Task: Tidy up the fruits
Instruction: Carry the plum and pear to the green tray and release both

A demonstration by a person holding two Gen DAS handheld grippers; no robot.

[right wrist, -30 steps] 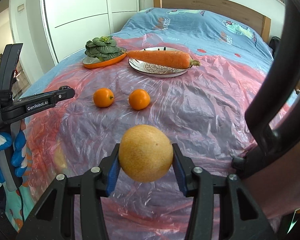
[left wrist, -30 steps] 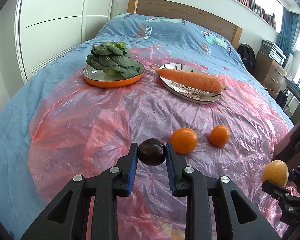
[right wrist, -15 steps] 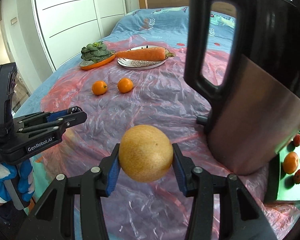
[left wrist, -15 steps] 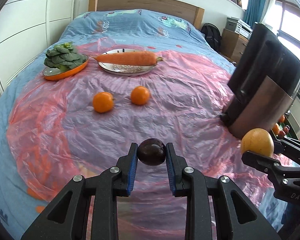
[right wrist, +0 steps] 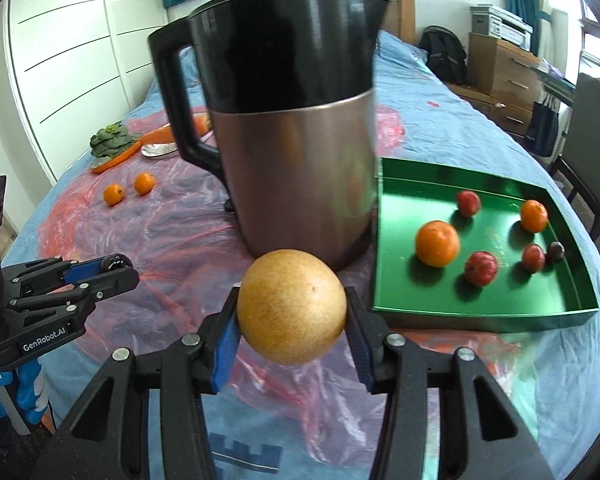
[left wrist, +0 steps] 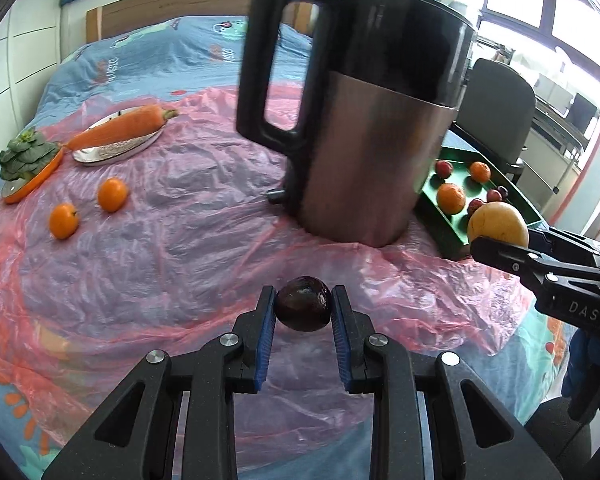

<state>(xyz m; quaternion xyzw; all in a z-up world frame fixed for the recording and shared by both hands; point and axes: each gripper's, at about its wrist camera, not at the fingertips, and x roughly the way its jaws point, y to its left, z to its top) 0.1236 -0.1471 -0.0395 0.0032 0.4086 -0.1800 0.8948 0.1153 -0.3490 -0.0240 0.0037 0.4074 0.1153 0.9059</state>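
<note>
My left gripper point(left wrist: 303, 309) is shut on a dark purple plum point(left wrist: 304, 303), held above the pink plastic sheet point(left wrist: 180, 240) on the bed. My right gripper point(right wrist: 292, 307) is shut on a large yellow pear point(right wrist: 291, 306), held just left of the green tray point(right wrist: 484, 312). The tray holds two oranges point(right wrist: 437, 243), several small red fruits point(right wrist: 481, 267) and a dark plum point(right wrist: 557, 251). Two loose oranges point(left wrist: 112, 194) lie on the sheet at the left. In the left wrist view the pear point(left wrist: 497, 224) and the tray point(left wrist: 448, 232) show at the right.
A tall black and steel kettle point(right wrist: 292, 120) stands on the sheet right beside the tray's left wall. A carrot on a silver plate point(left wrist: 118, 132) and greens on an orange plate point(left wrist: 28, 160) sit at the far left. A chair point(left wrist: 496, 112) stands beyond the bed.
Both grippers have swung right with their fruits. The kettle and the green tray have come close into view; the loose oranges and plates have shifted to the left.
</note>
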